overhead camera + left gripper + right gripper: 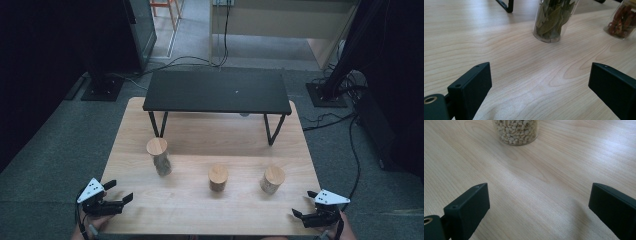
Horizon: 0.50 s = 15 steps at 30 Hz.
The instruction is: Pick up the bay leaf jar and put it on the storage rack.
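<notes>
Three clear jars with wooden lids stand in a row on the wooden table [200, 210]. The tall left jar [159, 156] holds green bay leaves [551, 18]. The middle jar [218, 178] holds dried red pieces [621, 21]. The right jar [272, 179] holds pale beans [516, 131]. My left gripper [121, 191] rests open at the table's front left corner, well short of the leaf jar. At the front right corner my right gripper [304, 204] is open too, with nothing between its jaws.
A low black shelf [217, 91] on thin legs stands across the back of the table. Cables and black stand bases lie on the grey floor behind and to the right.
</notes>
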Tool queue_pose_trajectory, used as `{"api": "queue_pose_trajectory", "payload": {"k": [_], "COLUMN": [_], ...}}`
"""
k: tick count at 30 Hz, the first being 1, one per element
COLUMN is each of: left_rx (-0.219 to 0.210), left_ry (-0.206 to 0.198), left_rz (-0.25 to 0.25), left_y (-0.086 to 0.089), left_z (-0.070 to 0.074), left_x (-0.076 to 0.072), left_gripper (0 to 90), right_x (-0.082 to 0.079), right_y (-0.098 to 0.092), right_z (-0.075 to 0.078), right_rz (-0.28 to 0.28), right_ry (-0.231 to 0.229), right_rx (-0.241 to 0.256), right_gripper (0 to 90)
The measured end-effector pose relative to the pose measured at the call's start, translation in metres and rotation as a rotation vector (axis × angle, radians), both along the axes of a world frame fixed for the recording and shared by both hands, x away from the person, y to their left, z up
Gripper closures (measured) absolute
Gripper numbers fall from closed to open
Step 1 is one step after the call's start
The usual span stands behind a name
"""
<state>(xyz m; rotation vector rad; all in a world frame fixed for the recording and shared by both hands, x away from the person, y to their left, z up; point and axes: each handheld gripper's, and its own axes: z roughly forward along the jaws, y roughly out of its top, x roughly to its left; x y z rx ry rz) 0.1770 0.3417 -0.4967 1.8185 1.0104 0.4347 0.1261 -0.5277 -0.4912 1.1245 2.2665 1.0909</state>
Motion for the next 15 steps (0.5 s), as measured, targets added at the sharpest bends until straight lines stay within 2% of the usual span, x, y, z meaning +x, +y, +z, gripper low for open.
{"api": "queue_pose_trajectory", "payload": {"k": [2,7,10,15], "left_rx": [0.018,0.040,0.026,0.025], "left_ry": [0.015,0.014,0.007,0.003], "left_rz": [0.001,-0.008,-0.009,-0.021], "left_y": [-0.003,-0.008,-0.010,-0.019], "left_z": [0.003,0.006,0.005,0.006], "left_x": [0.003,0.006,0.008,0.015], "left_gripper": [4.8,4.8,4.8,4.8], "right_x": [0.000,0.001,0.001,0.001], "right_y": [0.000,-0.001,-0.001,-0.001], "right_z": [0.000,0.000,0.000,0.000], "right_rz": [0.000,0.004,0.005,0.004], "right_ry": [0.001,0.002,0.002,0.002], "right_rx": [-0.001,0.001,0.003,0.001], "right_gripper": [3.2,2.9,2.7,2.0]}}
